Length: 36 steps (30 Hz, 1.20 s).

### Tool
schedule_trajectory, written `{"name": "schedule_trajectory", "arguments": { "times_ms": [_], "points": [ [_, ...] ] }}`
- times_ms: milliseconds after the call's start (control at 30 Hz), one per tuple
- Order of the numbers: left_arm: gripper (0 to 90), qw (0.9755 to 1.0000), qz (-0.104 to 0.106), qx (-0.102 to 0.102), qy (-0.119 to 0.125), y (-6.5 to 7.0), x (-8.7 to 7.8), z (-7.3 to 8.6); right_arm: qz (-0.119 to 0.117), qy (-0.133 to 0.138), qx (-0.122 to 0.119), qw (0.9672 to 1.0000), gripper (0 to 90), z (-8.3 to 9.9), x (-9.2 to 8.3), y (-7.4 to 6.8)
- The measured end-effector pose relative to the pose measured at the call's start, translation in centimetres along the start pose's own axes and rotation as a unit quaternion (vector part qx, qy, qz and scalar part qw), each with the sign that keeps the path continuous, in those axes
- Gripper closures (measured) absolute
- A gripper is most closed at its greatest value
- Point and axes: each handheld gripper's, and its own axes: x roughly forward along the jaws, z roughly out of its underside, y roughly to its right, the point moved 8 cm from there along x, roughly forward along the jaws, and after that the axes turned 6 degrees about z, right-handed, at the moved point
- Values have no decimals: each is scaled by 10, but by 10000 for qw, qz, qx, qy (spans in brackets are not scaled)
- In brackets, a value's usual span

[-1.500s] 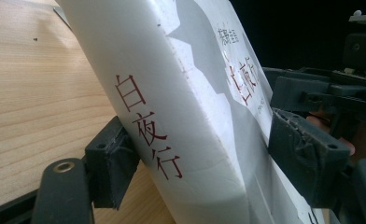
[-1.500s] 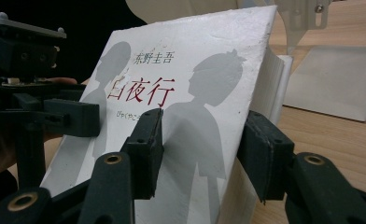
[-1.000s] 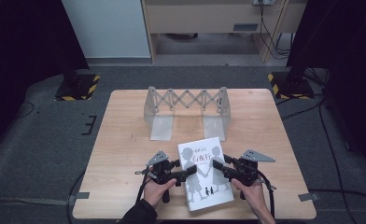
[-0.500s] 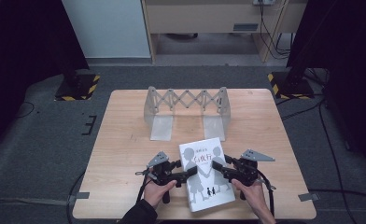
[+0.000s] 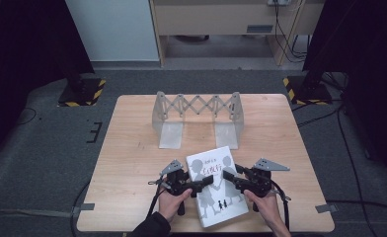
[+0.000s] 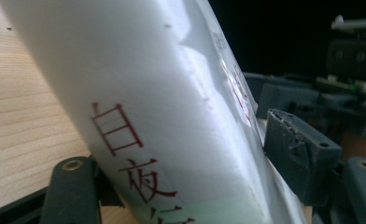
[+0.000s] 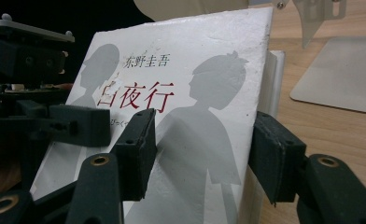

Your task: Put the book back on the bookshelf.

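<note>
A white book with grey silhouettes and a red title is held tilted over the table's near edge, between my two grippers. My left gripper clamps its left side. In the left gripper view the spine of the book fills the gap between the jaws of that gripper. My right gripper clamps the right side. Its jaws have just been closing, one pad on the cover of the book, the other behind the back. A hand holds each gripper.
A grey metal expanding book stand with two flat end plates stands at the back middle of the wooden table. One of its plates lies just beyond the book. Dark floor and cables surround the table.
The book and both grippers have crept slightly toward the table's near edge. Both grips look the same.
</note>
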Motion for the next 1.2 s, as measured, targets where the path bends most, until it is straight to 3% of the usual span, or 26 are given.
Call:
{"name": "schedule_trajectory", "arguments": {
  "times_ms": [233, 400, 467, 567, 667, 767, 833, 900, 1000, 1100, 1200],
  "points": [
    [299, 10000, -47, 40, 60, -1, -1, -10, -21, 103, -37, 9999, 471, -4, -1, -1],
    [345, 9996, 58, -237, 171, -3, -3, -11, -19, 67, -37, 10000, 477, -4, 0, -1],
    [378, 9995, 94, -196, 230, 0, -5, -14, -75, 62, 76, 9999, 474, -5, 0, 0],
    [387, 9997, 69, -121, 188, 3, -4, -16, -45, 112, 95, 9999, 442, -7, -2, 3],
    [390, 9997, 10, -184, 163, 3, -5, -16, 59, 285, 49, 9996, 387, -13, -10, 10],
    [425, 9992, 44, -336, 235, 3, -7, -19, 337, 461, 55, 9984, 341, -20, -23, 28],
    [431, 9993, 1, -304, 202, 3, -7, -22, 540, 474, 32, 9974, 294, -20, -31, 41],
    [433, 9995, -12, -250, 169, 4, -7, -24, 899, 388, -72, 9952, 271, -17, -36, 56],
    [440, 9997, -16, -182, 138, 8, -7, -28, 1377, 140, -74, 9904, 235, -10, -38, 77],
    [447, 9999, 8, -115, 113, 11, -7, -32, 1643, -51, -127, 9863, 210, -4, -37, 88],
    [466, 9999, 61, -114, 108, 13, -8, -37, 1958, -201, -368, 9797, 179, 1, -37, 98]
  ]
}}
